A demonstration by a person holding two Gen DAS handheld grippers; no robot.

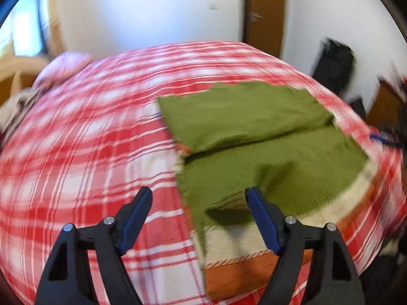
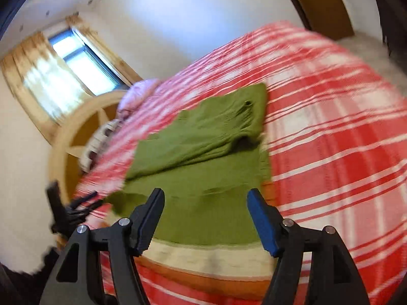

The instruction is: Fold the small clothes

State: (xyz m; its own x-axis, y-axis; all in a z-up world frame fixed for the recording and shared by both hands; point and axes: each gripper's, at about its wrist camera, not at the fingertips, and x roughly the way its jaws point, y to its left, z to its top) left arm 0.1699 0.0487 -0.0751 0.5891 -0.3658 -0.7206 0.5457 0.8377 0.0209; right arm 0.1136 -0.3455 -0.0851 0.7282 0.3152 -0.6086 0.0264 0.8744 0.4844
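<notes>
A green knitted garment (image 1: 254,137) with a cream and orange hem band (image 1: 236,274) lies on the bed, its far part folded over onto itself. My left gripper (image 1: 199,194) is open and empty, hovering over the garment's near left corner. In the right wrist view the same garment (image 2: 203,157) lies straight ahead, hem band (image 2: 203,256) nearest. My right gripper (image 2: 206,195) is open and empty above the hem end. Both views are motion-blurred.
The red and white plaid bedspread (image 1: 89,139) covers the bed. A pink pillow (image 2: 137,91) and a wooden headboard (image 2: 76,132) lie at the head end. A window with curtains (image 2: 68,68), a wooden door (image 1: 264,12) and dark objects (image 1: 333,66) stand around the bed.
</notes>
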